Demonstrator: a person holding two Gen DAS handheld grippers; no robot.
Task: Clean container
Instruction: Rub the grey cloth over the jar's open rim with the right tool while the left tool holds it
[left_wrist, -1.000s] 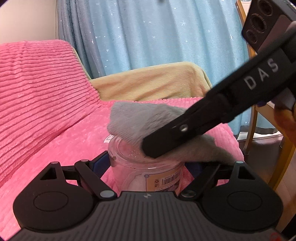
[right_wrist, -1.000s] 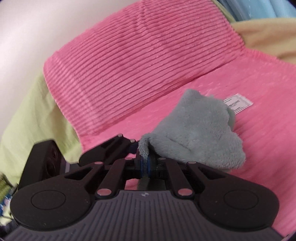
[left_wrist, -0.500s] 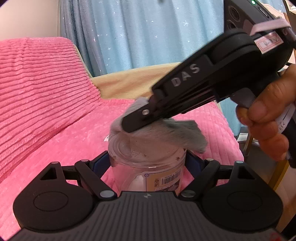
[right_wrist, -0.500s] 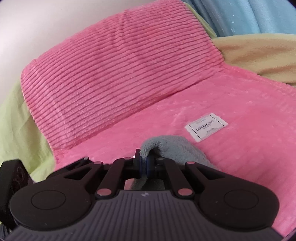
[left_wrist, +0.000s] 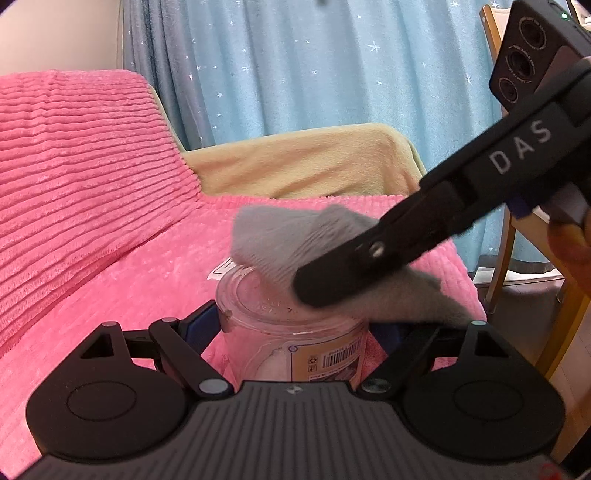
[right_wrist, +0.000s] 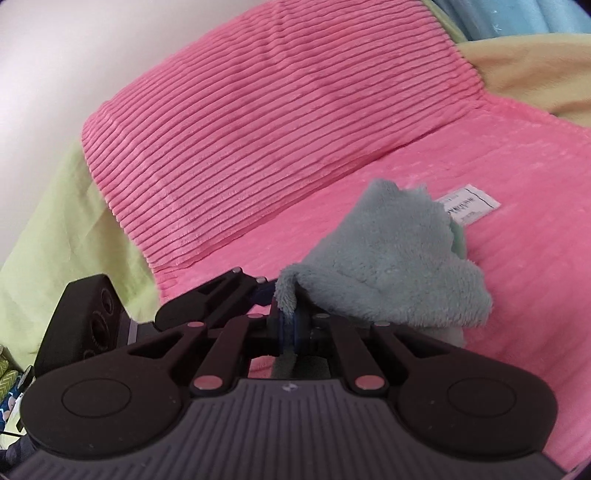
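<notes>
A clear jar-like container (left_wrist: 280, 328) with a barcode label stands on the pink blanket, and my left gripper (left_wrist: 293, 328) is shut on its sides. A fluffy grey cloth (left_wrist: 273, 240) lies over the container's lid. My right gripper (left_wrist: 332, 284) comes in from the upper right and presses the cloth onto it. In the right wrist view, the right gripper (right_wrist: 291, 326) pinches a fold of the cloth (right_wrist: 388, 280) between its pads; its jaws are opening slightly, with the cloth still between them. The cloth hides the container there. The left gripper's finger (right_wrist: 207, 306) shows at the left.
A pink ribbed blanket (left_wrist: 81, 177) covers the sofa's seat and back, with a white tag (right_wrist: 469, 205) on it. A beige throw (left_wrist: 303, 162) lies behind, before a blue starred curtain (left_wrist: 295, 66). A wooden chair (left_wrist: 506, 236) stands at the right. A green cover (right_wrist: 55, 221) shows beside the sofa back.
The right gripper swept the cloth leftwards across the container's top, then came back to the right. The left gripper and the container stayed put.
</notes>
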